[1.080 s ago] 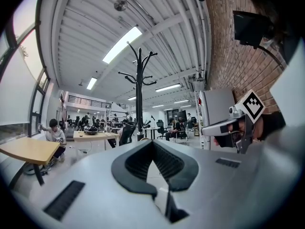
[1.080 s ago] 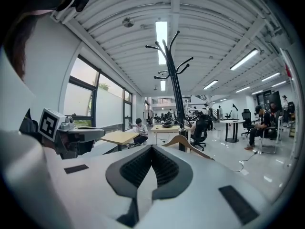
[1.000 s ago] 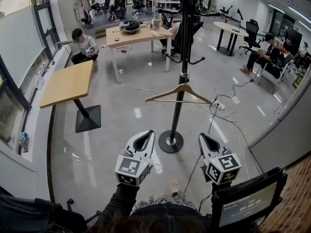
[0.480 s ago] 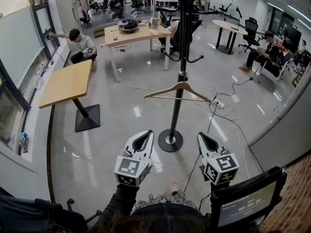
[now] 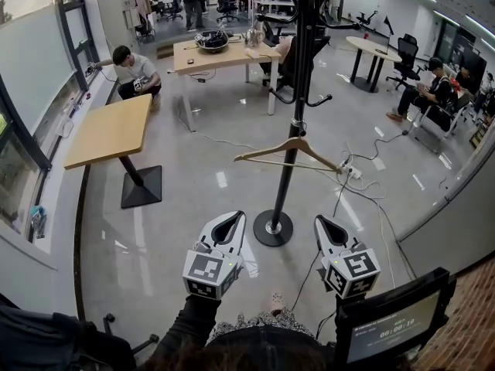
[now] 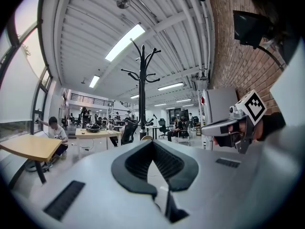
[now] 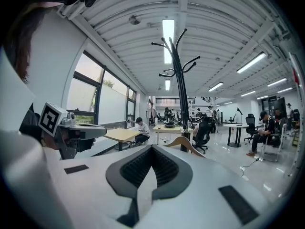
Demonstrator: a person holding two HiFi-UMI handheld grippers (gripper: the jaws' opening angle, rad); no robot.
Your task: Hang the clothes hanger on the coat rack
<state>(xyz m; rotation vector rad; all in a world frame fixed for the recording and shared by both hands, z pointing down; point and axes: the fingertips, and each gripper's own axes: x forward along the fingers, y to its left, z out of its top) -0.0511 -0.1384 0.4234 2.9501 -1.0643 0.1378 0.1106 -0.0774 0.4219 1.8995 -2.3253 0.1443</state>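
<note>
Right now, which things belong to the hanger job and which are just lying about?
Job: hanger, hanging low on the coat rack; left tongs, right tongs, both shut, empty.
Lying about: side table, desk, floor cables, monitor.

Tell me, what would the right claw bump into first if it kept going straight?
Probably the wooden hanger on the coat rack, which sits just ahead of the right claw. Depth is hard to judge.

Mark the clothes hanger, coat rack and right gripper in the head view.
clothes hanger (image 5: 267,149): head view, left wooden shoulder.
coat rack (image 5: 273,238): head view, round base.
right gripper (image 5: 322,221): head view, closed jaw tips.
</note>
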